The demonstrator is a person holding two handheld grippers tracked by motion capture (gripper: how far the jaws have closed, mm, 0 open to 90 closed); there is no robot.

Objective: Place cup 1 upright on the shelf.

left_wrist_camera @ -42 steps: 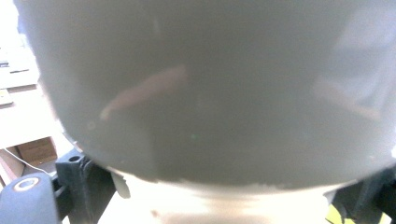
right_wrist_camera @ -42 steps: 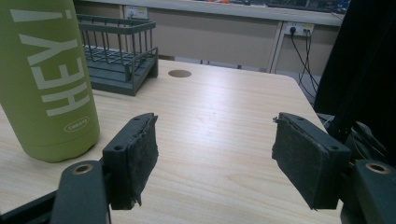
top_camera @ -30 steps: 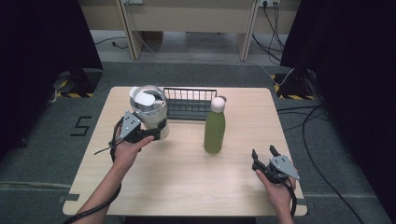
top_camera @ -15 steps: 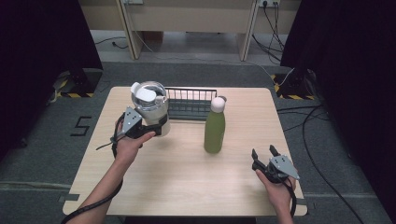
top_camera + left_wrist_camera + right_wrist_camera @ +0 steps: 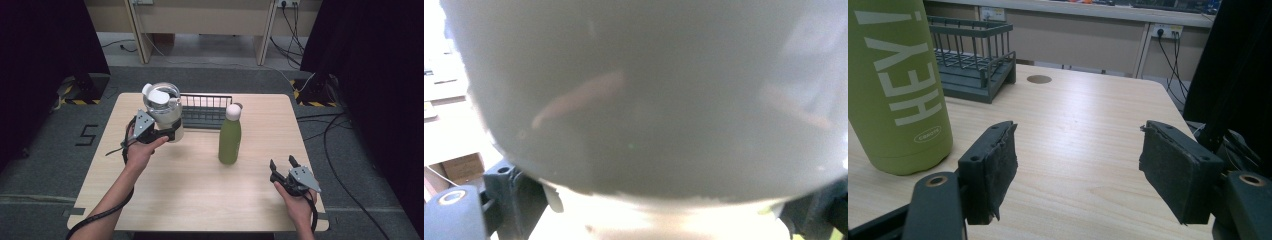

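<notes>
The left gripper point(image 5: 165, 134) is clamped on the lower part of a pale lidded jug point(image 5: 161, 104), holding it upright over the far left part of the table point(image 5: 200, 195), and in the left gripper view we see its grey wall point(image 5: 649, 100) pressed close to the camera, with the jaws only just showing at the bottom corners. We judge the step in hand to be carrying the jug, most likely toward the wire rack point(image 5: 206, 112) that stands just to its right. To do it well we would keep the wrist level so the lid stays on top and nothing tips. We would also keep the squeeze steady, since the smooth round wall could slip or turn between the pads, and we would clear the rack's near rail before lowering. From the gripper, the jug rises up and slightly away, its body above the jaws and its near side against the hand. The green bottle point(image 5: 230, 137) stands well to the right of it, beyond the rack's front corner, so the path should stay on the rack's left side. The right gripper point(image 5: 283, 169) rests at the near right of the table with its jaws apart and nothing between them point(image 5: 1078, 170), and the bottle point(image 5: 895, 85) is off to its left.
</notes>
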